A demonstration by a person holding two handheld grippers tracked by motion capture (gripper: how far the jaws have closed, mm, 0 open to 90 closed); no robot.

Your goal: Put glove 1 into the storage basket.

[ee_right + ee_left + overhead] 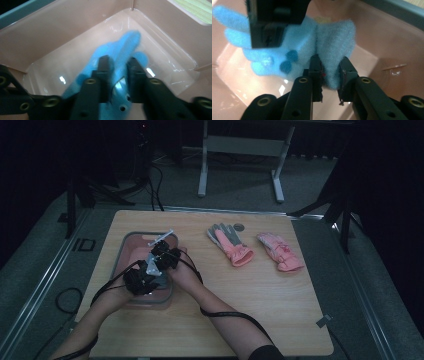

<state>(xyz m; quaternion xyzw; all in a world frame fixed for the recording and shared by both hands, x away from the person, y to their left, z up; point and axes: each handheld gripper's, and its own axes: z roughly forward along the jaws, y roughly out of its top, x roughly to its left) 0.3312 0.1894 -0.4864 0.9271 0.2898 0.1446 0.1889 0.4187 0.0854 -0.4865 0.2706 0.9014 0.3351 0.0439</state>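
1. The blue glove (322, 42) lies down inside the pink tub (131, 251), which sits on the left part of the bench (260, 305). It is fuzzy, with dark dots on its palm side; its cuff end is toward the left tongs and its fingers spread away.

2. In the left gripper view, our left tongs (331, 72) stand a little apart with the cuff end between the jaws. The fabric fills the gap and appears to touch both pads, so we judge this a loosening grip rather than a clear release.

3. In the right gripper view, our right tongs (117, 72) straddle the glove's fingers (130, 47). The picture is blurred, so we cannot tell whether the pads press on the fabric or have let go.

4. In the high view both pairs of tongs meet low over the tub, left (140, 279) nearer, right (167, 256) farther.

5. We judge the step in hand to be setting the blue glove down in the tub.

6. The next move calls for opening both jaws fully and lifting straight up, so the fuzz does not catch on a pad.

7. Farther right on the bench lie a pink-and-grey glove (229, 242) and a pink glove (280, 251), well apart from the tub.
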